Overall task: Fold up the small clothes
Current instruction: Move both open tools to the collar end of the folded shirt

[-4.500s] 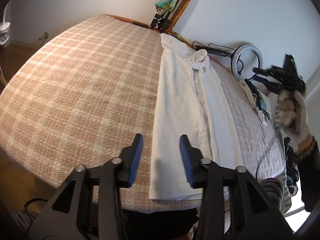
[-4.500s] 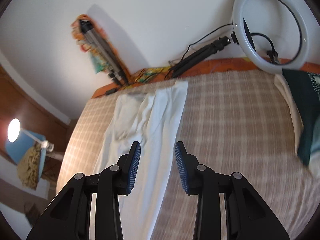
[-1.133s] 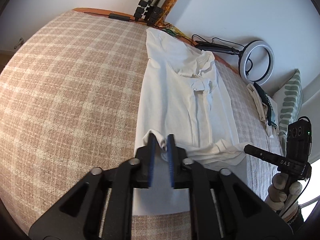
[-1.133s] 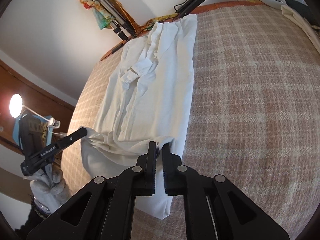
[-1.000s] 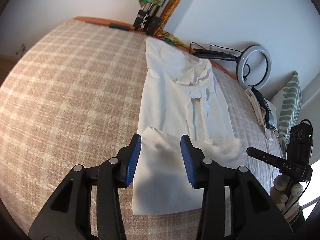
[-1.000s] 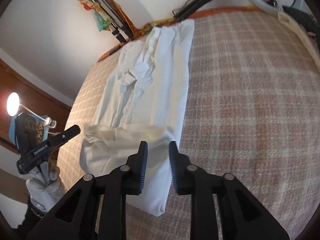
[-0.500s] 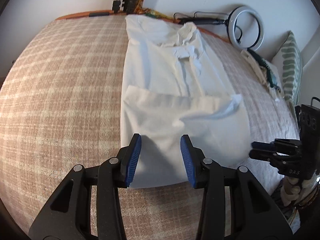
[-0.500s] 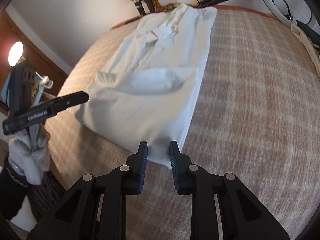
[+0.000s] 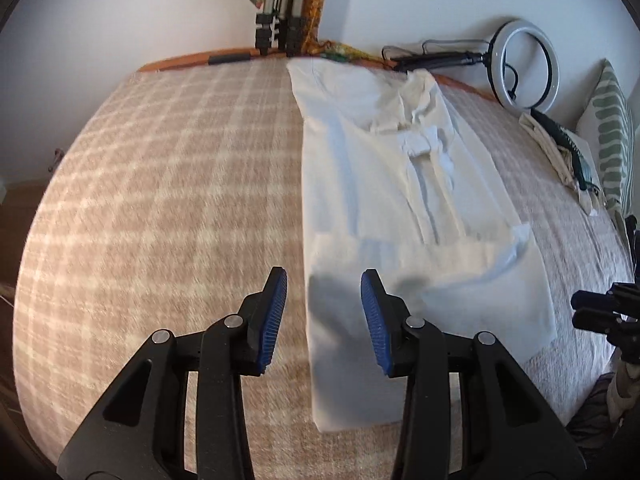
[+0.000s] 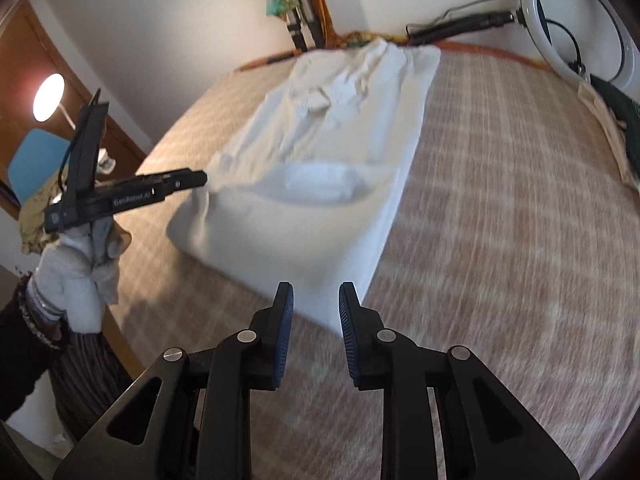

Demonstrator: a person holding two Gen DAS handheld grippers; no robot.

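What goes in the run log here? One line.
left gripper: open | right gripper: open | long white cotton garment: near end folded over, on plaid bedspread

Both wrist views: above bed's near edge; share white garment (image 9: pixel 400 208).

White walls (image 9: pixel 120 8); plaid bed (image 9: pixel 160 184); ring light (image 9: pixel 524 64); lit lamp (image 10: pixel 48 96).

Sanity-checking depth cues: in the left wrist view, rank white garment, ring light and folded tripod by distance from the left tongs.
From the left tongs:
1. White garment, just ahead, slightly right, on the bed.
2. Ring light and folded tripod, both at the far wall, right and centre; too close to call.
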